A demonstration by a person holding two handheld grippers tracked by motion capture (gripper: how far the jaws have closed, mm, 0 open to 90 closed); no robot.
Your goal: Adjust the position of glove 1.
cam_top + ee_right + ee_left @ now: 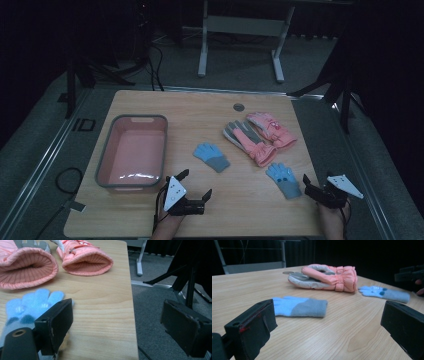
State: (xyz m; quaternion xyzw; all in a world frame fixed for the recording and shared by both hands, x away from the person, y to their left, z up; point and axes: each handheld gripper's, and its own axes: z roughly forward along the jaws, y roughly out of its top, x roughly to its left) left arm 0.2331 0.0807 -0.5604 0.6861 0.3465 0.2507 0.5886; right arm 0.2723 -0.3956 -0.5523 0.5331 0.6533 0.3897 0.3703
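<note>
Gloves lie loose on the pale wooden worktop (150, 220) in the high view: two small blue-and-grey knitted gloves (212, 156) and a pair of padded pink-and-grey mittens (257, 135), right of the pink plastic tub with a grey rim (133, 151). Both grippers sit at the near edge, holding nothing.

In the left gripper view, its jaws stand wide toward the nearer blue glove (299, 306); a low, level approach, pinching the cuff, would likely suit.

In the right gripper view, its wide left jaw covers part of the other blue glove (32, 306); the mittens are cut off at the frame's top.
</note>
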